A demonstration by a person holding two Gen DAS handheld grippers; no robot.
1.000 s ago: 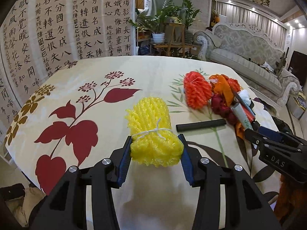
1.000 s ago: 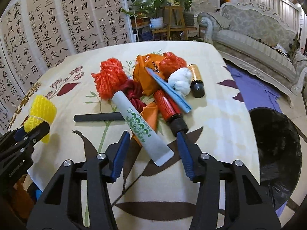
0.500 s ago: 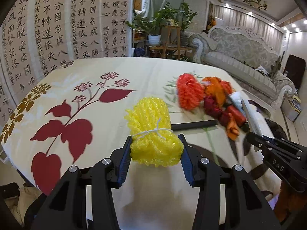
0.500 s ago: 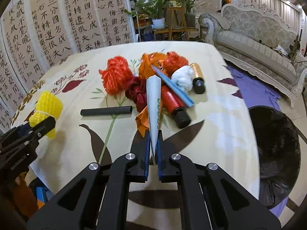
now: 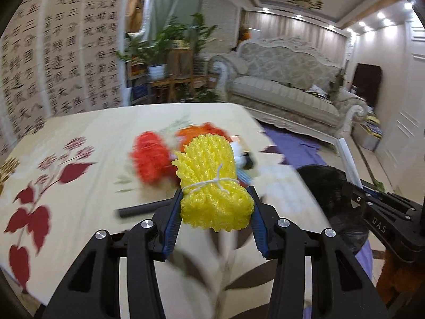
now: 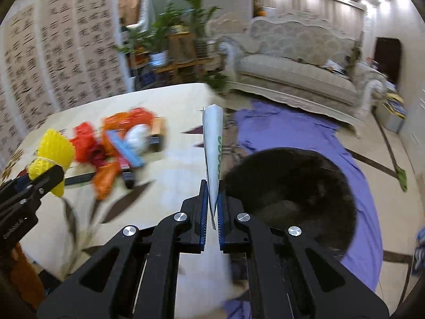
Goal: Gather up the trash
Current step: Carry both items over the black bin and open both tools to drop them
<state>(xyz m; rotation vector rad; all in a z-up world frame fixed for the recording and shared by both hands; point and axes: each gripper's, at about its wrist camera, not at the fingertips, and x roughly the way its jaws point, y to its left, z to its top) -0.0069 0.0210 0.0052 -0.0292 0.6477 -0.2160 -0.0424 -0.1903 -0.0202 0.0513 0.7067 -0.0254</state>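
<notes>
My left gripper [image 5: 215, 207] is shut on a yellow foam net bundle [image 5: 212, 180] tied with white string, held above the floral tablecloth [image 5: 66, 186]. My right gripper [image 6: 211, 207] is shut on a white tube with green print [image 6: 212, 148], lifted upright near the table's right edge, beside a black-lined trash bin [image 6: 292, 194] on the floor. The bin also shows in the left wrist view [image 5: 329, 186]. The left gripper with the yellow bundle [image 6: 51, 151] shows at the left of the right wrist view.
On the table lie a red-orange net [image 5: 150, 159], orange wrappers [image 6: 124, 122], a white wad [image 6: 138, 137], a blue strip [image 6: 124, 147], bottles and a black stick [image 5: 138, 208]. A purple cloth [image 6: 292, 130] covers the floor before a sofa [image 6: 297, 79].
Both grippers have lifted and swung right towards the bin, each carrying its item. The right gripper, open a second ago, closed on the white tube.
</notes>
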